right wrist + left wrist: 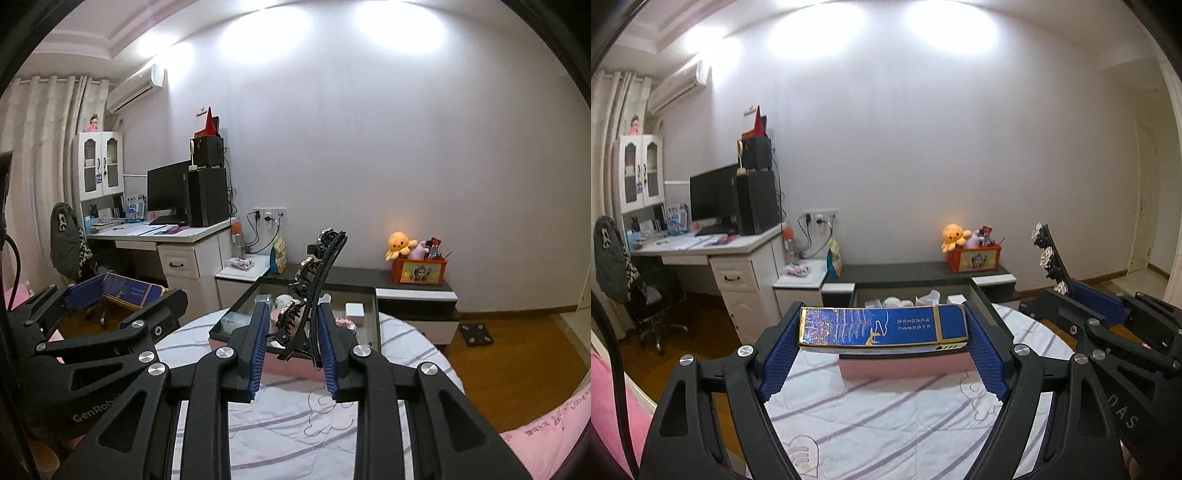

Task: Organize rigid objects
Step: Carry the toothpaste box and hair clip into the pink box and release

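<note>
My left gripper [882, 328] is shut on a long blue and gold box [882, 326], held level by its two ends above the bed. It also shows in the right wrist view [127, 291] at the left. My right gripper [291, 325] is shut on a black hair clip with rhinestone flowers [314, 288], which stands up between the pads. The clip also shows in the left wrist view [1049, 256] at the right. Beyond both grippers an open pink storage box with a dark rim [240, 308] rests on the bed and holds several small items.
The bed has a white striped sheet [280, 424] and a pink quilt [546, 428]. A low dark cabinet [413, 291] carries an orange toy box [419, 271]. A white desk [177, 236] with monitor and a chair [70, 240] stand left.
</note>
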Demonstrator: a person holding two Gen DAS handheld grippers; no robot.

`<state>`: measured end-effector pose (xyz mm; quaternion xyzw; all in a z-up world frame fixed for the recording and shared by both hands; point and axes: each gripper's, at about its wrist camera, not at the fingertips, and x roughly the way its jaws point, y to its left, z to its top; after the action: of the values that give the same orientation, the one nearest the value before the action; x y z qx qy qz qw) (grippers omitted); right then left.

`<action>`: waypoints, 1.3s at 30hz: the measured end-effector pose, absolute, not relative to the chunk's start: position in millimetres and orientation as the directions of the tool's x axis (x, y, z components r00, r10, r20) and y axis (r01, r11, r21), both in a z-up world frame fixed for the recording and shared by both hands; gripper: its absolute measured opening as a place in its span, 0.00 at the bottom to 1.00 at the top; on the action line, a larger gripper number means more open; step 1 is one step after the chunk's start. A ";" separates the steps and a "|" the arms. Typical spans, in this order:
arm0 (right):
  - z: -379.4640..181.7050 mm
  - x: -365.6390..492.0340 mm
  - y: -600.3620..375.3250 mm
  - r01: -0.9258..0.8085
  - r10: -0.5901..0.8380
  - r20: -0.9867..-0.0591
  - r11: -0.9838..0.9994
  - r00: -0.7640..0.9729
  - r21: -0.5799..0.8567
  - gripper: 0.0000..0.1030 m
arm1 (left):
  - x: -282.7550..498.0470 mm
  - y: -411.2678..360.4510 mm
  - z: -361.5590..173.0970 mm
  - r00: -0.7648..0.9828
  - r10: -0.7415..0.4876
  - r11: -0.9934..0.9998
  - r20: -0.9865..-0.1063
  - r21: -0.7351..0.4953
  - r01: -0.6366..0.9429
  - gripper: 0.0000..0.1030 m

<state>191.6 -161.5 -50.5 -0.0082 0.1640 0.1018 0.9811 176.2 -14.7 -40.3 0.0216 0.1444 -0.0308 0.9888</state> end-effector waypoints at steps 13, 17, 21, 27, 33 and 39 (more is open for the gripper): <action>-49.1 250.6 -170.2 -0.174 0.164 -0.314 0.985 0.935 -0.005 0.26 | 268.8 -33.7 -49.1 0.951 -0.075 0.991 -0.300 0.085 0.105 0.81; -61.9 299.2 -175.3 -0.168 0.154 -0.362 0.986 0.920 -0.007 0.26 | 332.0 -41.3 -71.3 0.918 -0.083 0.989 -0.388 0.084 0.125 0.81; -89.2 354.6 -179.9 -0.164 0.147 -0.439 0.986 0.886 -0.002 0.26 | 390.7 -49.6 -104.7 0.864 -0.081 0.987 -0.497 0.079 0.138 0.81; -138.6 410.5 -187.2 -0.157 0.134 -0.566 0.988 0.814 0.008 0.26 | 437.8 -63.7 -155.9 0.778 -0.068 0.983 -0.624 0.093 0.160 0.81; -166.1 427.5 -205.1 -0.140 0.149 -0.630 0.988 0.762 0.065 0.27 | 442.4 -70.6 -165.1 0.757 -0.076 0.979 -0.649 0.096 0.181 0.83; -154.1 414.0 -223.6 -0.095 0.134 -0.613 0.991 0.778 0.095 0.95 | 421.8 -49.3 -146.3 0.772 -0.088 0.989 -0.630 0.038 0.144 0.94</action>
<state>414.0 -223.6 -154.1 0.0291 0.3273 0.0607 0.9425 421.8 -49.3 -146.3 0.0417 0.3320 -0.0617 0.9403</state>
